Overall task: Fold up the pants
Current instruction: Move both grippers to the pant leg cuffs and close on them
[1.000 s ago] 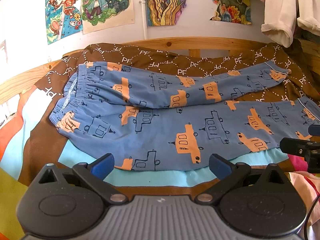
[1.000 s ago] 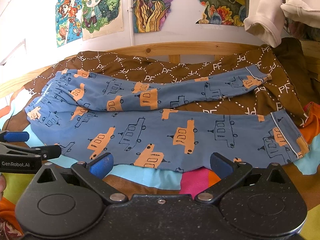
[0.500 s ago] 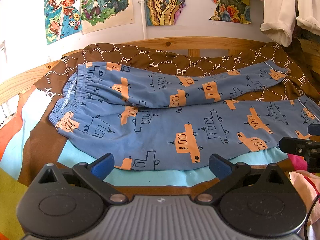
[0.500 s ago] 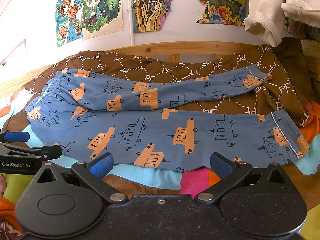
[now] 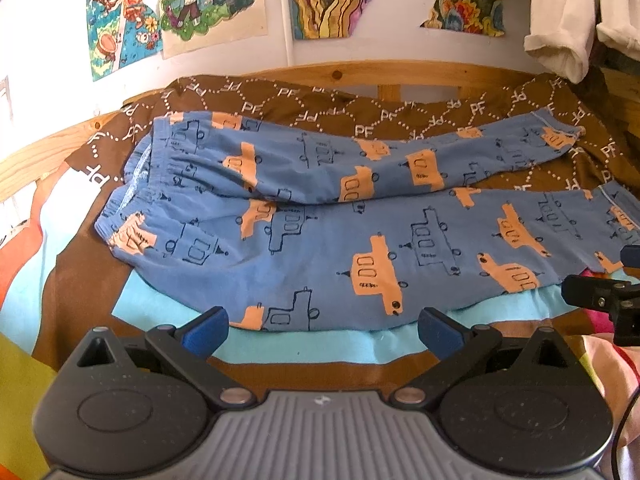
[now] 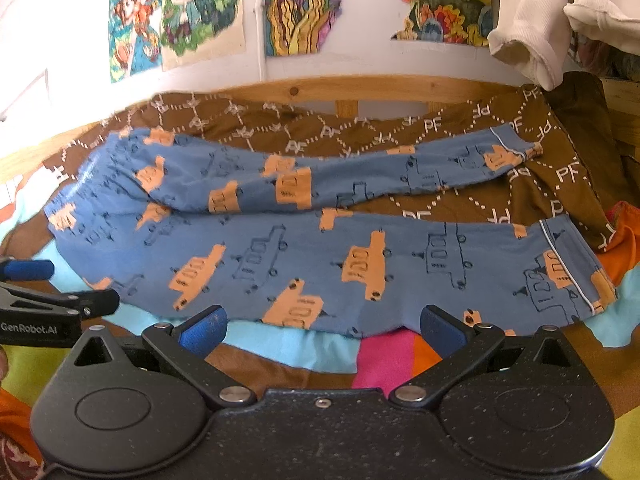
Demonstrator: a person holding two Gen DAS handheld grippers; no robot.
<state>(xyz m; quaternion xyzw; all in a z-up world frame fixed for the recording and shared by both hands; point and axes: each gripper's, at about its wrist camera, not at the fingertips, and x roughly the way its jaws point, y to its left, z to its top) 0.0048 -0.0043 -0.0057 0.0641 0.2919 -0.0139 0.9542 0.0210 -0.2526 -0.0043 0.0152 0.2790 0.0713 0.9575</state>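
Here the blue pants (image 5: 320, 248) with orange trucks lie flat, legs splayed, both grippers' fingers (image 5: 206, 330) spread wide, empty.

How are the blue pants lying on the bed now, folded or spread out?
Spread out, not folded. The blue pants lie flat on the bed cover, both legs at full length, side by side, with a gap between the cuffs.

Matt printed cloth pants (image 5: 320, 236) lie before a smooth wooden rail (image 5: 360, 74).
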